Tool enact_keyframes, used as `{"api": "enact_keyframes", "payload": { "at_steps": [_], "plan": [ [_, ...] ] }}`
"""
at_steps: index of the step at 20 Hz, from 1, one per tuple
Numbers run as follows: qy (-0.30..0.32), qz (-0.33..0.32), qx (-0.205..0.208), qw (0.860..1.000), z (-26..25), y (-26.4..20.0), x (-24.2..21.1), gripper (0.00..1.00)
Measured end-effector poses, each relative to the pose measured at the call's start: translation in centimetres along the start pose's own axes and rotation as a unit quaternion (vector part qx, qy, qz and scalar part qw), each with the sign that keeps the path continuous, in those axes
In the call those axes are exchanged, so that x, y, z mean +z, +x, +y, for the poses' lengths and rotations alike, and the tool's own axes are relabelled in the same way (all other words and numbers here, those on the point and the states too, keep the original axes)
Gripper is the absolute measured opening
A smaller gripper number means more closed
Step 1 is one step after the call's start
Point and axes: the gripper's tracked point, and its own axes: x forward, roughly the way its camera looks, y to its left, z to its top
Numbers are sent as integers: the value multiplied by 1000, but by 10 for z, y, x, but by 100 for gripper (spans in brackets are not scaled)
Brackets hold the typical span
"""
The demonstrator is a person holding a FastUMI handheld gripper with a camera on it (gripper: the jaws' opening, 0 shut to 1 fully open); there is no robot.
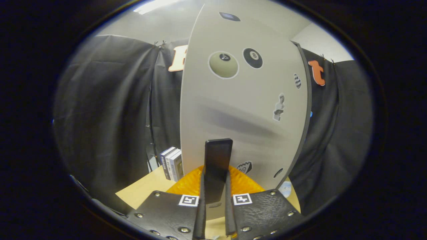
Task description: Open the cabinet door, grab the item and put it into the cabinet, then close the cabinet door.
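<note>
- The place looks like a staged test booth inside a lab or office room, not a real home.
- Loose black cloth curtains hang around the work area as walls, clipped at the top.
- Above the curtains there are plain white room walls and a bright ceiling light strip.
- A tall pale grey cabinet with round ball stickers stands on a light wooden table top.
- A few upright boxes, maybe books, stand beside the cabinet; the view is too distorted to be sure.
- Square black-and-white tracking markers sit on the tool, which suggests recording equipment.
</note>
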Motion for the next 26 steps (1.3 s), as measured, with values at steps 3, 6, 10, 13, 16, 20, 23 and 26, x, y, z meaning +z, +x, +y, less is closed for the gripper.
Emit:
{"api": "enact_keyframes", "payload": {
  "at_steps": [3,6,10,13,16,20,23,26],
  "plan": [
    [10,5,0,1000,-8,-10,-3,23],
    [11,8,-4,1000,-17,-22,-4,23],
    [19,14,-16,1000,-31,-33,-8,23],
    [35,18,-27,999,-45,-41,-9,13],
    [21,17,-55,998,-54,-50,-10,13],
    [41,23,-89,995,-75,-70,-15,12],
    [43,29,-127,991,-101,-89,-20,12],
    [54,33,-171,983,-134,-106,-24,12]
  ]
}}
